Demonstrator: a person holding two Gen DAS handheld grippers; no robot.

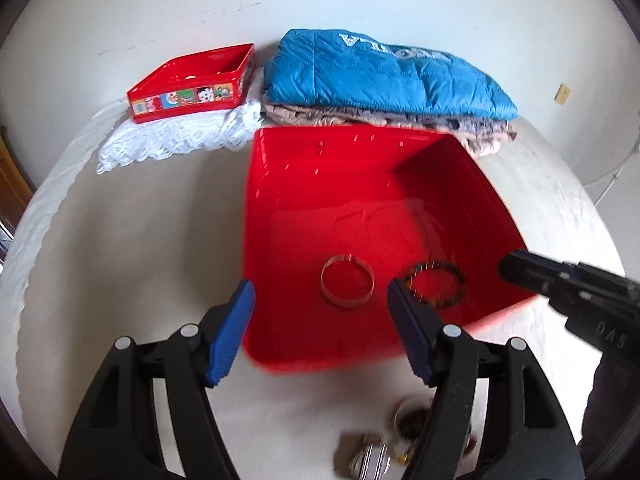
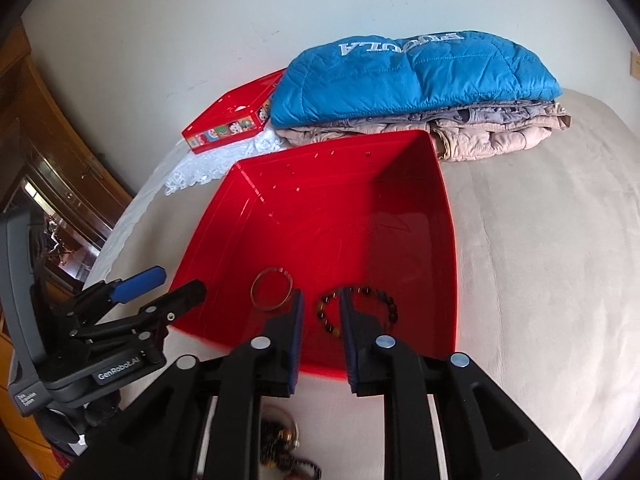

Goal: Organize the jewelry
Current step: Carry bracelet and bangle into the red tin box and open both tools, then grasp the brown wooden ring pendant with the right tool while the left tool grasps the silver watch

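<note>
While both claws hang empty with jaws apart over the bed, the left claw (image 1: 320, 312) and right claw (image 2: 320, 312) could nudge the red tray (image 2: 444, 216), scattering its silver bangle (image 1: 347, 282) and beaded bracelet (image 2: 360, 312).

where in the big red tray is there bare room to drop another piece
The large red plastic tray is bare across its far half, toward the folded blue jacket. The near edge is crowded: the silver metal bangle and the dark beaded bracelet lie there side by side, apart.
</note>
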